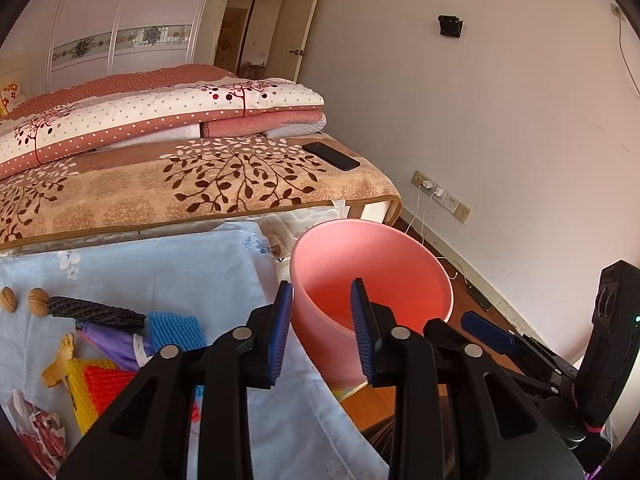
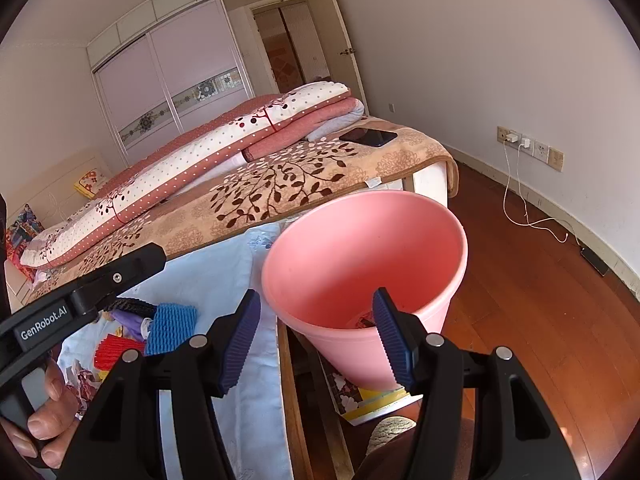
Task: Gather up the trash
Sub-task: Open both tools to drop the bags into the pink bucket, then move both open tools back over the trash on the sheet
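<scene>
Since the round pink plastic bin [image 2: 364,280] stands beside the cloth-covered table's clutter, both grippers, left gripper [image 1: 322,334] and right gripper [image 2: 318,340], hover with jaws apart and empty; ready for trash.

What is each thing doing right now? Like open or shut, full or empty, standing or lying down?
Left gripper: open, nothing between its pads.
Right gripper: open, holding nothing.
Pink bin: upright, nearly empty, small bit at the bottom.
Phone: lying flat on the bed, screen dark.
Quilt: folded on the bed.
Room door: open.
Chargers: plugged into the wall.
Blue foam net: lying on the light blue cloth.
</scene>
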### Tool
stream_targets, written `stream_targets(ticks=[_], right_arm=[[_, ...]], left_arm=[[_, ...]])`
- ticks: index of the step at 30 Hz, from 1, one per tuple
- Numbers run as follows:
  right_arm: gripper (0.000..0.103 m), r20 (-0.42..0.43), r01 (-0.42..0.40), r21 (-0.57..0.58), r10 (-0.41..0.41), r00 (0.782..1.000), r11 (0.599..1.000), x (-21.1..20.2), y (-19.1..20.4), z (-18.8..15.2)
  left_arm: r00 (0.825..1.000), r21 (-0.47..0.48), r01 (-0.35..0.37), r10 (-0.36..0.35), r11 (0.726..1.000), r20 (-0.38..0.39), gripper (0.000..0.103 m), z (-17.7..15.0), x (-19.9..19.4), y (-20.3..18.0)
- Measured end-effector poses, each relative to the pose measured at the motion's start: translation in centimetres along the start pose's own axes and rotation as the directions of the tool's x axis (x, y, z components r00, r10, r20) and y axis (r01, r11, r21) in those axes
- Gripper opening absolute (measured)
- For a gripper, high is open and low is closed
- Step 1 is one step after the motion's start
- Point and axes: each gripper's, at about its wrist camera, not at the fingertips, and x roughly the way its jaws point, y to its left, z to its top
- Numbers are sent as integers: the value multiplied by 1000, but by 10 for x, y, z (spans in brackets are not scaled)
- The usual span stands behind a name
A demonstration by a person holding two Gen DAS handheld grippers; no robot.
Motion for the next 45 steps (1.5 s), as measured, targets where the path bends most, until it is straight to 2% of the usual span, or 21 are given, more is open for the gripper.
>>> stream_targets(ticks=[14,20,26,34,45], right_arm=[[58,-18,-107,-77,106,994,991,-27,60,-34],[58,-32,-143,-115,141,990,983,-31,81,-46],[58,-58,-170,-155,163,985,973,-31,97,-56],[58,-94,-187,-198,172,981,962,-22,111,-64],[58,-144,-219,-213,191,971,952,-5,120,-72]], left_arm=[[996,-50,-88,90,995,28,30,-34,-67,41],[986,-63,-158,160,985,33,30,-51,-93,67],[978,-122,-207,210,971,12,30,-70,-111,99],[965,-169,-261,257,950,-48,30,-94,-116,129],[960,-193,-278,264,941,-98,30,-105,-107,146]])
